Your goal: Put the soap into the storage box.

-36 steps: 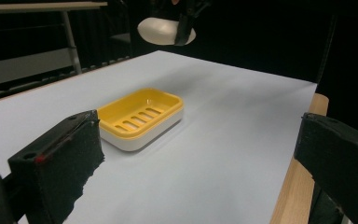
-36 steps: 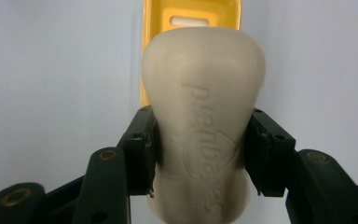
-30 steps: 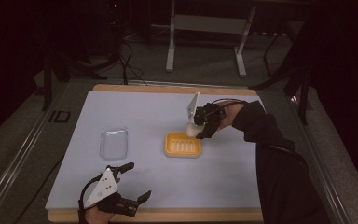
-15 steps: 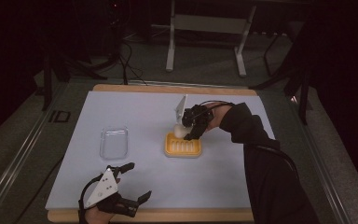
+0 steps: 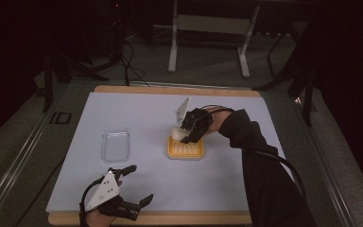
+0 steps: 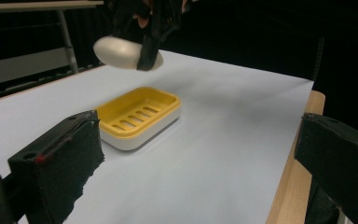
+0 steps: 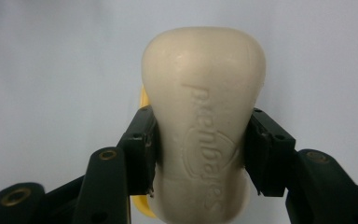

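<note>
A cream bar of soap [image 7: 204,116] with raised lettering is clamped between the black jaws of my right gripper [image 7: 200,149]. In the high view that right gripper [image 5: 186,136] holds the soap [image 5: 177,132] just above the far left end of a yellow soap dish [image 5: 185,149] on white paper. The left gripper view has the soap [image 6: 121,52] hanging over the slotted dish [image 6: 137,115]. My left gripper [image 5: 131,186] rests near the table's front edge, open, nothing between its jaws.
A clear plastic lid or tray [image 5: 115,144] lies left of the dish. The white sheet [image 5: 264,123] covers a wooden table whose front edge [image 5: 194,218] runs beside my left hand. Metal stand legs [image 5: 208,42] rise beyond the table.
My right gripper has carried the soap left and down, from behind the dish's right end to just over its far left end. The left gripper has stayed put.
</note>
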